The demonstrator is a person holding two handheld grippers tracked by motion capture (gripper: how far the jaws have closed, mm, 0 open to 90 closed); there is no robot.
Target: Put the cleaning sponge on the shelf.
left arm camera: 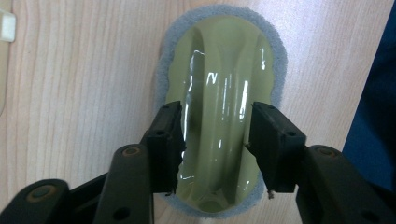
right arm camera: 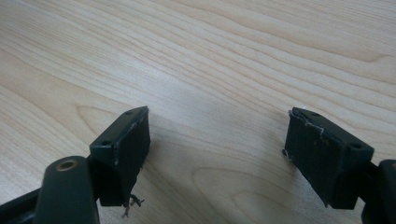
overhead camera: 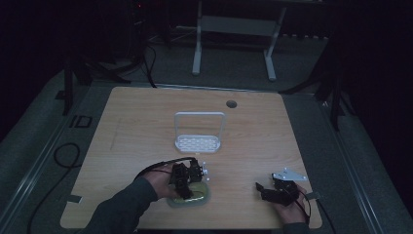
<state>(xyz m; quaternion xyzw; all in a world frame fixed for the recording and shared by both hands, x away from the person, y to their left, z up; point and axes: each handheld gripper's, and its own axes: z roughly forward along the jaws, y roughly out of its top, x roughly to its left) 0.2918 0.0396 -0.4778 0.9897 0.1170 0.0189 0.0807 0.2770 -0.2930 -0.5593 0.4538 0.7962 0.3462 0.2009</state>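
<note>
An olive-green scrubber (overhead camera: pixel 191 200) with a grey pad base lies flat near the table's front edge. In the left gripper view its glossy raised handle (left arm camera: pixel 215 93) runs between my jaws. My left gripper (overhead camera: pixel 185 187) (left arm camera: pixel 215 140) points down over it, and both pads sit against the handle's sides. My right gripper (overhead camera: pixel 259 188) (right arm camera: pixel 217 149) rests low over bare wood at the front right. Its jaws stand wide apart with nothing between them.
A white wire rack (overhead camera: pixel 197 143) with an upright hoop stands mid-table, beyond the scrubber. A cable hole (overhead camera: pixel 231 104) sits near the far edge. A pale object (left arm camera: pixel 5 25) shows at the left gripper view's upper left corner. The table's front edge (overhead camera: pixel 195 228) is close behind the scrubber.
</note>
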